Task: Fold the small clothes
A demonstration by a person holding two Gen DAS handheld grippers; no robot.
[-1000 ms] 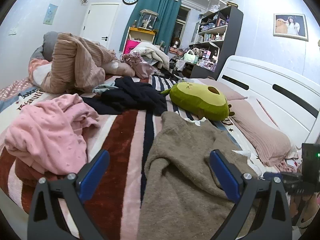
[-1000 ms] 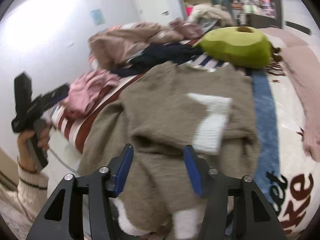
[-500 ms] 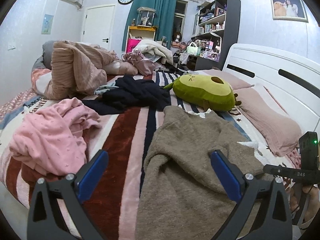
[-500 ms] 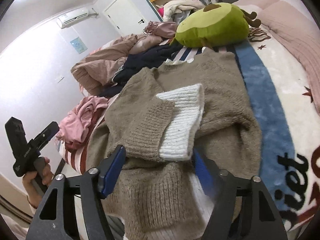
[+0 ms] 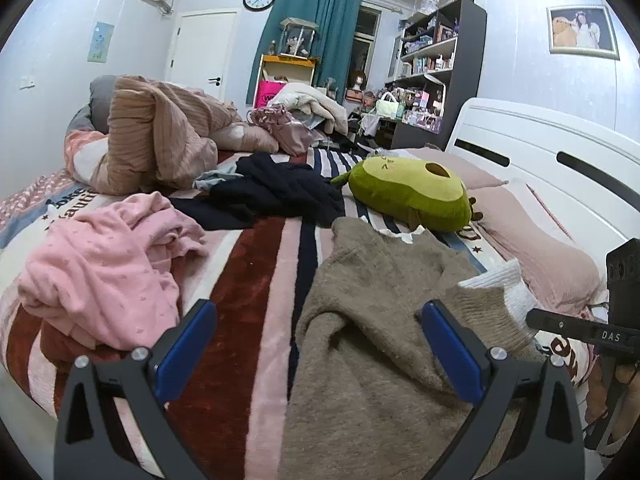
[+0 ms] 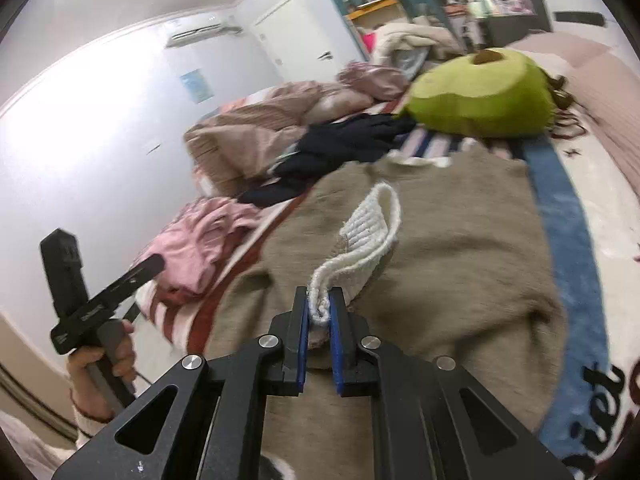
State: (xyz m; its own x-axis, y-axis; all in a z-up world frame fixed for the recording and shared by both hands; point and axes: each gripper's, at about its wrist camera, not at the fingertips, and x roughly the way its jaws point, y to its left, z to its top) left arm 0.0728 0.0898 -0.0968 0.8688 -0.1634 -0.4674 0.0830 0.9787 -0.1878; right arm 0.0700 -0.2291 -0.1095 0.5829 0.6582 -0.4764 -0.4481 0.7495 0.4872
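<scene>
Our right gripper [image 6: 319, 312] has just been closing, and its blue pads now pinch the edge of the white ribbed cuff [image 6: 370, 232] of the brown sweater [image 6: 460, 264], with the knit bunched between them and the cuff lifted so that its loop stands up off the garment. Our left gripper [image 5: 316, 344] stands wide open with nothing between its blue pads [image 5: 188, 348]; it hangs over the near left part of the sweater and the striped blanket [image 5: 248, 292], touching neither as far as we can see. The brown sweater lies spread on the bed in front of us, its white-trimmed neckline [image 5: 400, 234] pointing away toward the green avocado plush [image 5: 408, 192], which lies just beyond it. In the left wrist view the sleeve end with its white cuff [image 5: 504, 284] is raised at the right side of the sweater. To the left of the sweater a crumpled pink garment [image 5: 104, 264] sits on the blanket, and beyond it a dark navy garment [image 5: 280, 192] lies in a heap. A tan ribbed quilt [image 5: 160, 132] is piled further back. In the right wrist view we see our left hand [image 6: 100, 364] gripping the handle of its tool at the left edge, beside the bed.
</scene>
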